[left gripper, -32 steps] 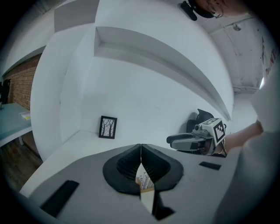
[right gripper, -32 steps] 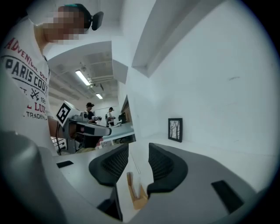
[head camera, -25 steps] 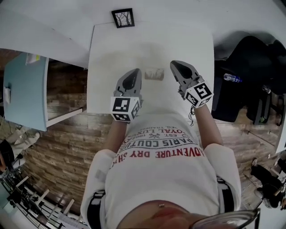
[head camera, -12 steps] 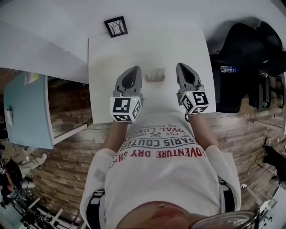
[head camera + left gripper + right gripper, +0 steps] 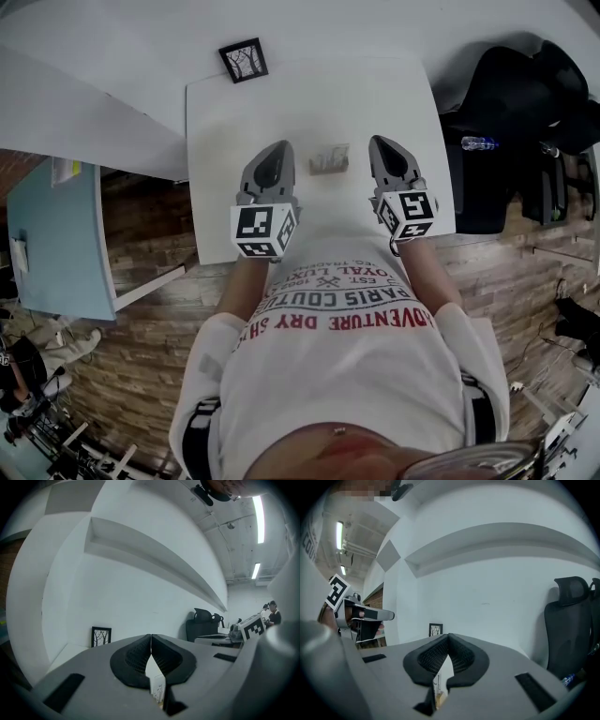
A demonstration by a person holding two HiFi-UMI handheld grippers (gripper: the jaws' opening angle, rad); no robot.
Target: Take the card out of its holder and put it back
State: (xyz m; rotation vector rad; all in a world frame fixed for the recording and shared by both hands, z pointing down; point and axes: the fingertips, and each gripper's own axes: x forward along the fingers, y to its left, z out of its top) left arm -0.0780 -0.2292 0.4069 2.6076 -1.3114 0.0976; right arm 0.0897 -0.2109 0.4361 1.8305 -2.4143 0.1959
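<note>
1. Left hand-held gripper (image 5: pixel 279 150): smooth grey shell with black ribbed pads (image 5: pixel 136 658). Its jaws are closed tip to tip, with nothing clamped between them.
2. Right hand-held gripper (image 5: pixel 382 143): same build, with jaws likewise pressed together and empty.
3. Card (image 5: pixel 329 156): thin, pale, printed rectangle, upright in a low tan holder (image 5: pixel 328 170). It stands on the desk between the two hand-held grippers and touches neither.
4. Desk (image 5: pixel 309 103): matt white and rectangular. A black picture frame (image 5: pixel 243 60) stands at its far left corner.

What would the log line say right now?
left gripper: shut | right gripper: shut | card holder: on table, between grippers
</note>
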